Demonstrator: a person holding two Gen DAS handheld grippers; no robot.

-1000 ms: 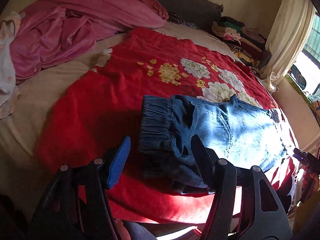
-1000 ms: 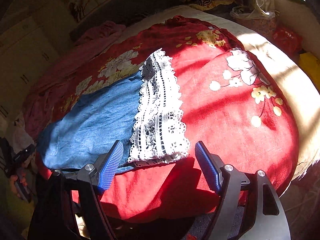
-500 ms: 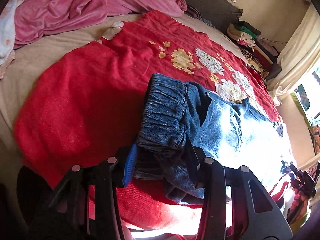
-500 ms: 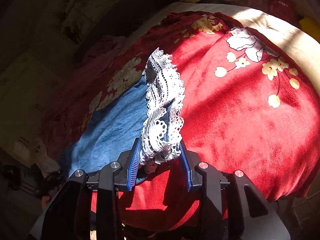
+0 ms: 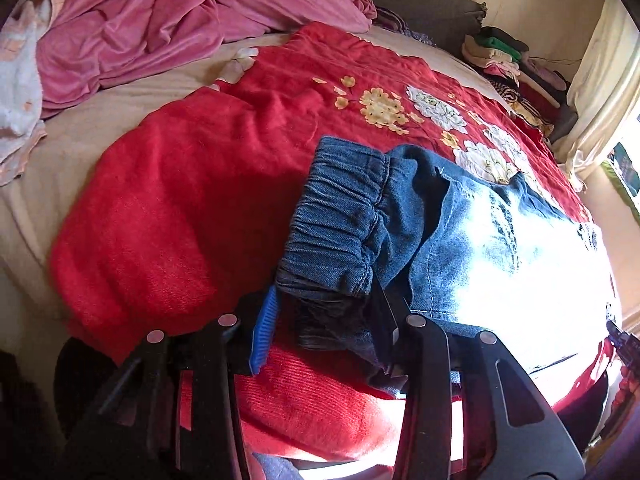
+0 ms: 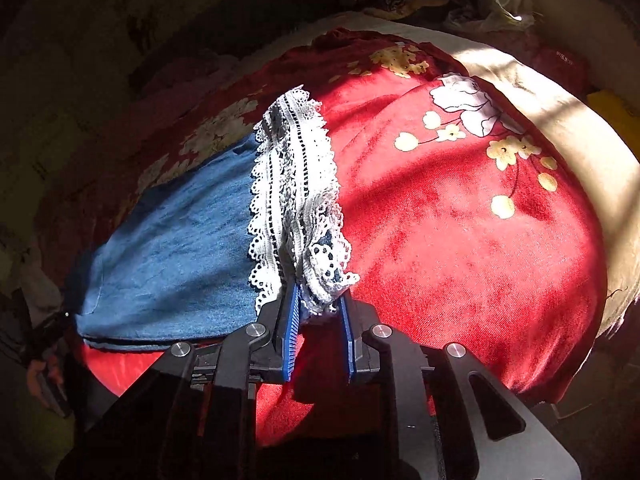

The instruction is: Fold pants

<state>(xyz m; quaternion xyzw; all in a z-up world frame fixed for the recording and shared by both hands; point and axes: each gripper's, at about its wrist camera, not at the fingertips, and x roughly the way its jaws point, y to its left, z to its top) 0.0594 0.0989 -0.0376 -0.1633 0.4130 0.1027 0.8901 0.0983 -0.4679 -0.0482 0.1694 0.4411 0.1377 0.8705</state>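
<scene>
Blue denim pants lie on a red flowered blanket. Their gathered elastic waistband is bunched and lifted at the near edge. My left gripper is shut on the waistband. In the right wrist view the pants stretch to the left, ending in a white lace hem. My right gripper is shut on the near corner of that lace hem, which stands up in a ridge.
A pink blanket is heaped at the bed's far left, and a white cloth lies beside it. Folded clothes are stacked at the far right by a curtain. The beige sheet shows past the red blanket.
Both grippers closed from wide open onto the pants: the left on the waistband, the right on the lace hem. Both ends are now bunched and lifted.
</scene>
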